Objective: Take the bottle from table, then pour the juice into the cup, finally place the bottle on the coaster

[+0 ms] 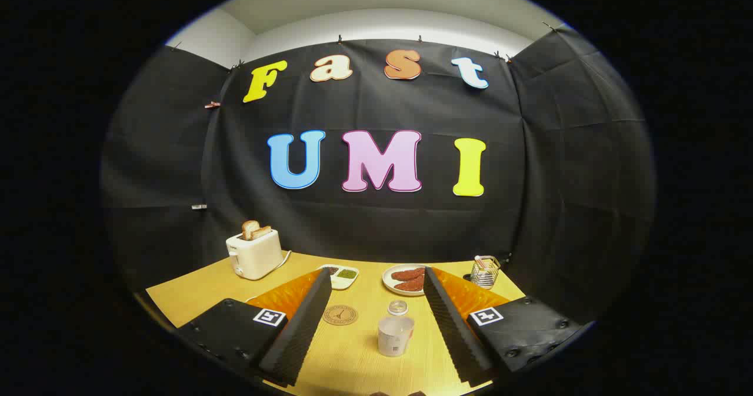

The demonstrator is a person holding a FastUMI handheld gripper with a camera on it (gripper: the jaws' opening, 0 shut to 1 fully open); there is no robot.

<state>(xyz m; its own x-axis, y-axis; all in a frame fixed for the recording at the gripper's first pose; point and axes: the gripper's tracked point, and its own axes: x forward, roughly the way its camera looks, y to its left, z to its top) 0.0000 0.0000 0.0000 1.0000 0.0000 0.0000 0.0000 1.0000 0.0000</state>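
Gripper (376, 319) spread wide, holding nothing. One cup (395, 335) between the fingers, one bottle (397, 308) just behind the cup, one coaster (340, 315) left of the cup. Farther back: one toaster (254, 255), one plate (405, 279), one divided dish (340, 276), one wire holder (485, 271). Bare table (188, 299) near its left edge.

Booth interior: black cloth wall (376, 219) pinned by small clips along its top edge, hanging on three sides of a wooden table (194, 299). Above the cloth, a pale wall and ceiling (376, 7), evenly lit.
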